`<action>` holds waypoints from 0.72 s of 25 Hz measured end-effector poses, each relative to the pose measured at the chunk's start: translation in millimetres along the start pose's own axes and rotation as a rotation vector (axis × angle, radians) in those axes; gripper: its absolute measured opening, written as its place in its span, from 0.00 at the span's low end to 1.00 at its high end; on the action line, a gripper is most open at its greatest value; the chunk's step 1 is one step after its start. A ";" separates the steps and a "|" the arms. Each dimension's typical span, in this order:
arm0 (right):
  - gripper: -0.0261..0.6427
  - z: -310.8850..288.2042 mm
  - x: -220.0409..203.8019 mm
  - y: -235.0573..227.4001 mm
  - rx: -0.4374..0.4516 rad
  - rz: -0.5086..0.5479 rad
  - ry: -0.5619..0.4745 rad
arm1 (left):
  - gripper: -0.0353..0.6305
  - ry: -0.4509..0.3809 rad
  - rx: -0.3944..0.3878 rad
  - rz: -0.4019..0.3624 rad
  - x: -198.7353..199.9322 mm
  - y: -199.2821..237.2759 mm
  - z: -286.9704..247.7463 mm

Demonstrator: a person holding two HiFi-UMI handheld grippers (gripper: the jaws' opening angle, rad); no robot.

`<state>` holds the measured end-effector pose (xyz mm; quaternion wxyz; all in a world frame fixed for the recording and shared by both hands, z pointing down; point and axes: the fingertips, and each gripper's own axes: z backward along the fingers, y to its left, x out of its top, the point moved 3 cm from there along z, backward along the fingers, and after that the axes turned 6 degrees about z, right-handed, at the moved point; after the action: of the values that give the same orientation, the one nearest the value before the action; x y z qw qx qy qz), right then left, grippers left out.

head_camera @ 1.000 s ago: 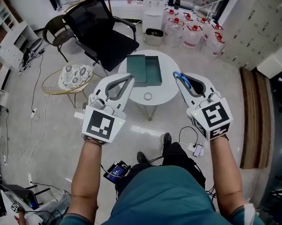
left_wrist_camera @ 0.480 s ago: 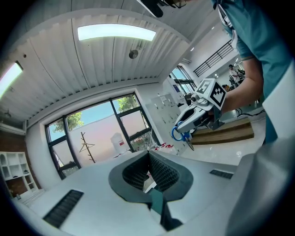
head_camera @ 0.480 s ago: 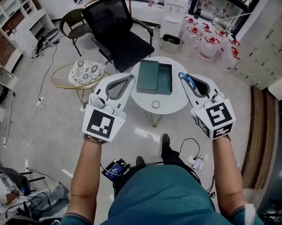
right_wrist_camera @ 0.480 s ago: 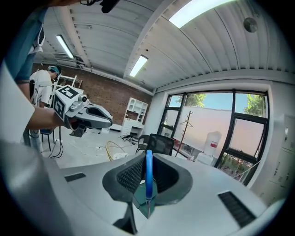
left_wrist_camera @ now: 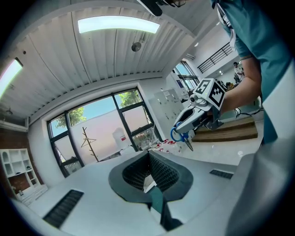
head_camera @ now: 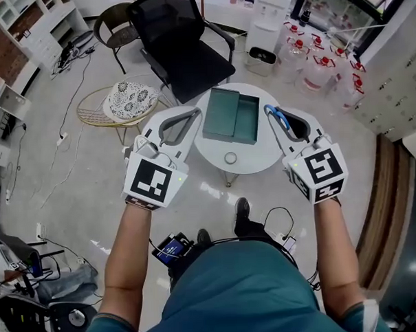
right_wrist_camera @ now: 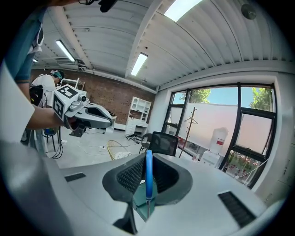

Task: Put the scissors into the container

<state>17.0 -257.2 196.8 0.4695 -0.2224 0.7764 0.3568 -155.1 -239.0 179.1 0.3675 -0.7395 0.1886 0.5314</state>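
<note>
grips blue-handled scissors (right_wrist_camera: 148, 170) edge-on in the right claw (head_camera: 269, 111), handle loop standing up between the pads (right_wrist_camera: 126, 177), thin metal blade just below it. holds them, in the head view, just right of the open teal container (head_camera: 242, 119) on the round white table (head_camera: 252, 156). shows the left claw (head_camera: 194, 112) pinched shut, empty.

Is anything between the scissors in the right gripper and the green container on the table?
Nothing visible does. The right gripper holds the scissors just right of the open container; the small ring on the table lies nearer the person, off that path.
</note>
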 end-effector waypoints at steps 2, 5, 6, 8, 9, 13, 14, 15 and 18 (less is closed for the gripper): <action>0.14 -10.3 -7.0 -6.5 0.008 -0.005 0.004 | 0.08 0.007 0.004 0.008 -5.9 4.2 -10.4; 0.14 -24.8 -19.9 -14.8 0.019 -0.013 0.009 | 0.08 0.026 0.012 0.016 -18.1 8.2 -24.8; 0.14 -29.8 -24.1 -18.2 0.023 -0.016 0.012 | 0.08 0.031 0.012 0.018 -21.3 9.5 -30.0; 0.14 -39.9 -32.0 -24.3 0.029 -0.023 0.016 | 0.08 0.039 0.012 0.023 -27.4 12.3 -39.6; 0.14 -44.9 -36.3 -26.8 0.031 -0.026 0.018 | 0.08 0.043 0.012 0.025 -31.1 13.3 -44.3; 0.14 -64.1 -54.8 -37.7 0.043 -0.039 0.027 | 0.08 0.057 0.008 0.034 -44.2 15.8 -65.2; 0.14 -68.8 -58.8 -40.8 0.046 -0.043 0.031 | 0.08 0.061 0.007 0.038 -47.0 16.8 -70.5; 0.14 -73.3 -63.0 -44.1 0.049 -0.047 0.035 | 0.08 0.066 0.007 0.041 -49.8 17.7 -75.9; 0.14 -86.7 -76.9 -53.1 0.058 -0.059 0.045 | 0.08 0.079 0.005 0.051 -58.2 18.9 -91.6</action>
<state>39.1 -356.9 273.2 0.4686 -0.2395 0.7898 0.3150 -129.7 -326.2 241.6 0.3479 -0.7541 0.2230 0.5105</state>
